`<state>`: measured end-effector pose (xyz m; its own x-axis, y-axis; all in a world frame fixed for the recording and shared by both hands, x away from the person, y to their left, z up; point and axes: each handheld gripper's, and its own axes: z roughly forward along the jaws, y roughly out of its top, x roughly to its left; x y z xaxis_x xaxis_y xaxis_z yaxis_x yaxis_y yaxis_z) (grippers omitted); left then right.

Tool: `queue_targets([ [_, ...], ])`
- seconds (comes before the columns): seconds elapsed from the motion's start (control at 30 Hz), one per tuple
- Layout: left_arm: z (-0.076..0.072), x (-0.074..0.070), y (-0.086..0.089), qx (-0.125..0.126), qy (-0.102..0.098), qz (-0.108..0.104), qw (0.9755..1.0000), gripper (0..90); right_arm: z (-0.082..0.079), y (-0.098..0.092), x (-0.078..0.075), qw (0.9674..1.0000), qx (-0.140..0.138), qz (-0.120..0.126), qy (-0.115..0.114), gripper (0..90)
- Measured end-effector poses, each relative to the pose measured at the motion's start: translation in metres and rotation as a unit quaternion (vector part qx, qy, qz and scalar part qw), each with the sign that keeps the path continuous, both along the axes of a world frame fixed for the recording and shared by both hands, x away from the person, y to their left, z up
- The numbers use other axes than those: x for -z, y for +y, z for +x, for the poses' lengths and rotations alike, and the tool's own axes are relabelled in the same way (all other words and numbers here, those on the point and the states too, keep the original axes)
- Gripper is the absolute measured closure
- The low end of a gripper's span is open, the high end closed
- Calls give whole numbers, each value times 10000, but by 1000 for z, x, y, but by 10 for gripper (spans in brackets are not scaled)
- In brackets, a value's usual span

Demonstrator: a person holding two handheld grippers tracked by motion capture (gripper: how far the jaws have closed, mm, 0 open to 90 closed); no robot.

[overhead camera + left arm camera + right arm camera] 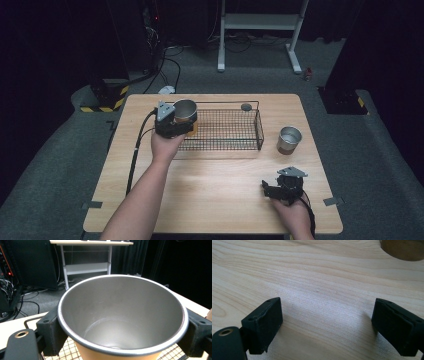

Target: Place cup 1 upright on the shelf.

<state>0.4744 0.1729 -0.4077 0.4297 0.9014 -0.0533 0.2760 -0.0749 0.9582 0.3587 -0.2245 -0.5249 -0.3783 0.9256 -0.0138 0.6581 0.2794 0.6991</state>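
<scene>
L gripper (176, 123) clamped on steel cup (185, 111) w/ tan outer wall, held upright over near-left corner of wire basket (235, 131). R gripper (280, 189) spread wide, nothing betw. jaws, low over bare wooden table (215, 195); 2nd steel cup (289, 140) just R of basket

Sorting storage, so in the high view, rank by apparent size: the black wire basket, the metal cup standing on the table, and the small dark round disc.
1. Black wire basket, clearly largest.
2. Metal cup standing on the table.
3. Small dark round disc, smallest; it lies farthest from the camera, yet the gap is plain.
</scene>
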Motion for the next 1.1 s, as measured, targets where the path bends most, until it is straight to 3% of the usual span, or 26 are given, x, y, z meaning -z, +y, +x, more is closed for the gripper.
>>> queue_targets([
  [0.1, 6, 5, -2, 7, 114, 139, 9998, 135, 0, 0, 0, 10000, 0, 0, 1, 97],
  [0.4, 19, 13, -8, -99, 304, 267, 9991, 135, 0, 0, 0, 10000, 0, 1, -1, 98],
  [0.5, 23, 15, -8, -52, 449, 194, 9988, 134, 0, 0, 0, 10000, 0, 1, 0, 97],
  [0.7, 28, 19, -10, -101, 504, 243, 9984, 134, 0, 0, 0, 10000, 2, 6, 4, 98],
  [0.83, 31, 24, -9, -129, 730, 285, 9968, 134, 0, 0, 0, 10000, -5, 1, -1, 98],
  [1.1, 32, 30, -12, -188, 893, 436, 9949, 133, 0, 0, 0, 10000, -11, 8, 2, 98],
])
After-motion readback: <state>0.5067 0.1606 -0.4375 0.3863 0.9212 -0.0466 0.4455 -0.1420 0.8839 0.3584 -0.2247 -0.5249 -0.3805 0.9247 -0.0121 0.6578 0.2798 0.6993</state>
